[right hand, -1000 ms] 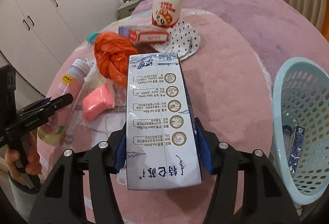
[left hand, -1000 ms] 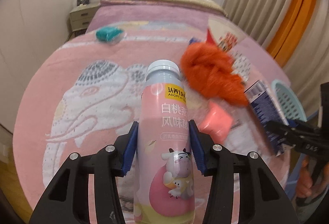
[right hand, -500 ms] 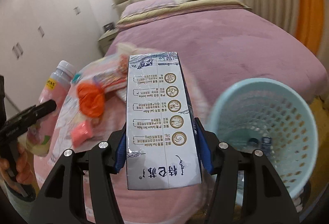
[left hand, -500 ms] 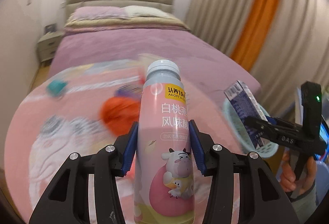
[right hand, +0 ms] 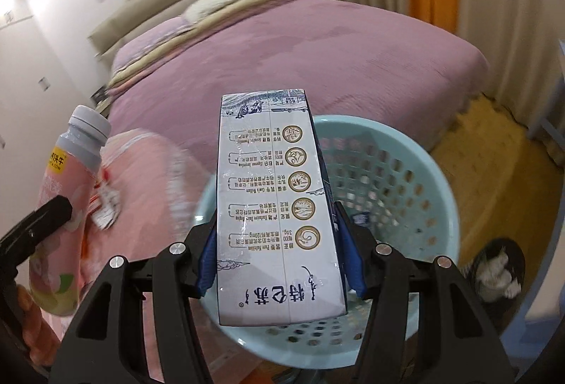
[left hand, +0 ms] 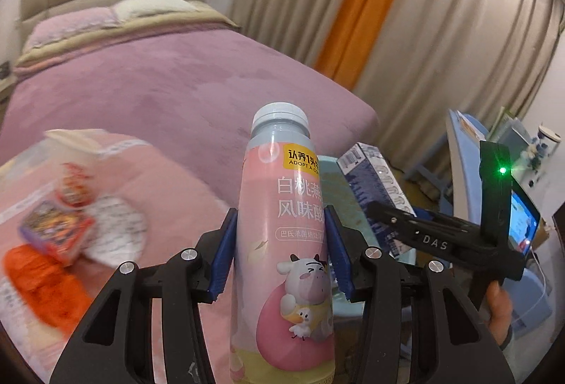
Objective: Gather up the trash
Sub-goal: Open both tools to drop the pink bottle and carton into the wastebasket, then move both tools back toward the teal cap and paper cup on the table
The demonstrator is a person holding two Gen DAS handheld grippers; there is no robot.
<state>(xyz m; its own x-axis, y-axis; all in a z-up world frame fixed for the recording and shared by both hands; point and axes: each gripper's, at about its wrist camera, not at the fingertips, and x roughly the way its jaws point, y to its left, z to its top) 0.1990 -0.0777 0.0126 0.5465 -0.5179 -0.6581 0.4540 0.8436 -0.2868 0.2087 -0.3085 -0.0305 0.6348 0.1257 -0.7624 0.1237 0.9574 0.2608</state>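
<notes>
Carton (right hand: 279,207) clenched broadside in right gripper (right hand: 279,264), hanging above blue basket (right hand: 438,179). Bottle (left hand: 282,243) clenched mid-body in left gripper (left hand: 280,253), near basket. Both probably empty, light; carton walls crushable, bottle plastic slick. More litter on bed (left hand: 176,80).

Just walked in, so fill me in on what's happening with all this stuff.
A person is clearing trash off the bed with two handheld grippers. The left gripper has its jaws shut on a pink yogurt bottle; the right gripper grips a milk carton above the light blue basket. An orange bag and a snack box remain on the bed.
</notes>
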